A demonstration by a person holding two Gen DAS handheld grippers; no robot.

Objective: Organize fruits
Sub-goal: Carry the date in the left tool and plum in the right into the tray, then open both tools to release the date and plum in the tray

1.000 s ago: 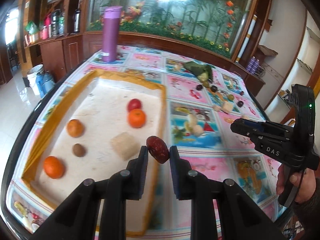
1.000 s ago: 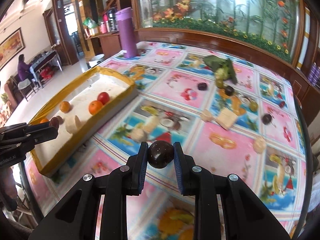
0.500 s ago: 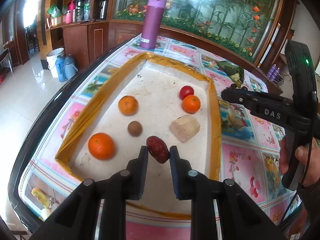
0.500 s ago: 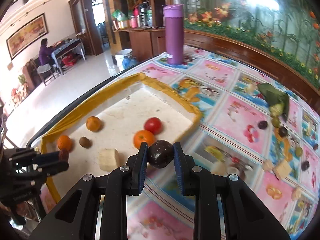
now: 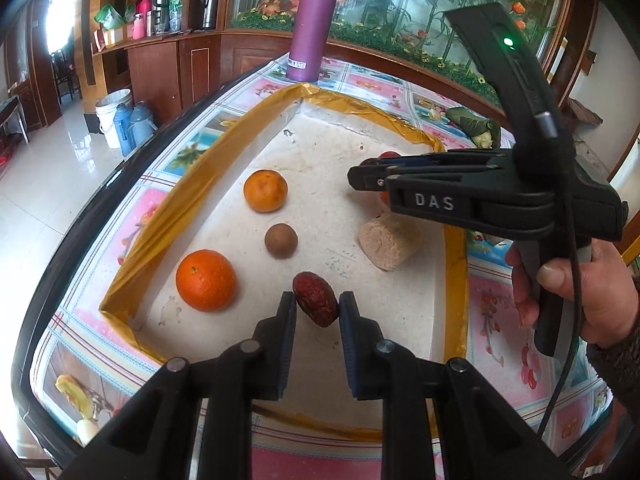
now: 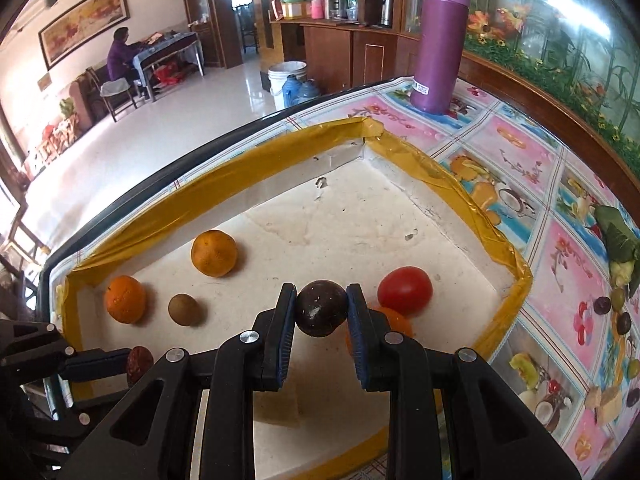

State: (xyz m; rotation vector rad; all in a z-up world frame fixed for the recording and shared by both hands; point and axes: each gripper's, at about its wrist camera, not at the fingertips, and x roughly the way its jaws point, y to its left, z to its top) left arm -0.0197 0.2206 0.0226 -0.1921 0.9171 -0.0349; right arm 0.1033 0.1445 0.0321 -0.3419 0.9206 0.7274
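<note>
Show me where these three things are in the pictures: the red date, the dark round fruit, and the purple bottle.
red date (image 5: 316,298): left wrist view, middle of its wrinkled skin.
dark round fruit (image 6: 321,308): right wrist view, centre of its front face.
purple bottle (image 6: 440,44): right wrist view, middle of its body.

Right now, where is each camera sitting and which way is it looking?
Left wrist: sits on the left gripper, looks forward and down into the yellow-rimmed tray; its fingers hold a red date; the right gripper and right hand show too.
Right wrist: sits on the right gripper, looks down across the tray toward the room; its fingers hold a dark round fruit; the left gripper shows at lower left.
Both show the tray, the oranges, the red date and the purple flask.
</note>
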